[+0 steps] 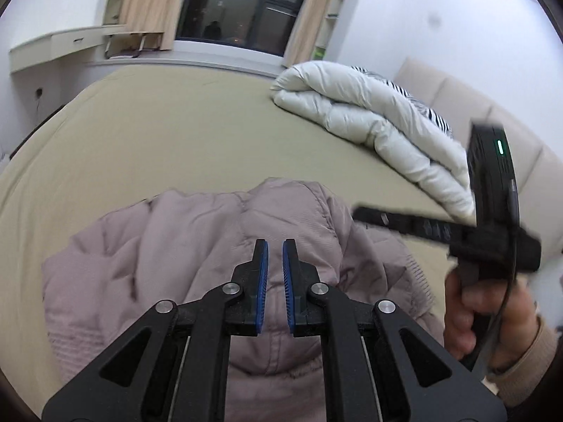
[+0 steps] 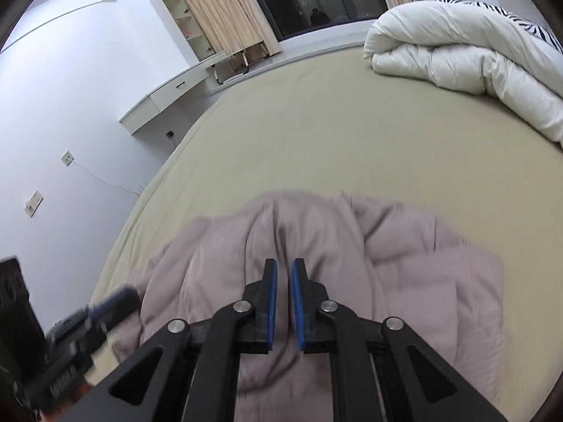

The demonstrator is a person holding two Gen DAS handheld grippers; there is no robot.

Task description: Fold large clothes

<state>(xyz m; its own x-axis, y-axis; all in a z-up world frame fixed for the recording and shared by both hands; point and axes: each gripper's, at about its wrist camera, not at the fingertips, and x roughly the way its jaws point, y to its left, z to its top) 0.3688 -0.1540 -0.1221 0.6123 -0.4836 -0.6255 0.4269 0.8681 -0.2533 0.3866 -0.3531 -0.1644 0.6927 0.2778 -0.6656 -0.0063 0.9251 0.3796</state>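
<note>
A mauve padded jacket (image 1: 197, 246) lies rumpled on the tan bed near the front edge; it also shows in the right wrist view (image 2: 404, 267). My left gripper (image 1: 275, 246) hovers above the jacket's middle, its blue pads a narrow gap apart and holding nothing. My right gripper (image 2: 284, 263) hovers above the jacket too, pads a narrow gap apart and empty. The right gripper also shows blurred in the left wrist view (image 1: 362, 212), held in a hand at the right. The left gripper appears blurred at the lower left of the right wrist view (image 2: 123, 297).
The tan bed sheet (image 1: 176, 133) stretches behind the jacket. A folded white duvet (image 1: 369, 119) with a zebra-striped pillow lies at the far right by the beige headboard (image 1: 499, 123). A window with curtains (image 1: 242, 3) and a white desk (image 1: 63, 45) stand beyond the bed.
</note>
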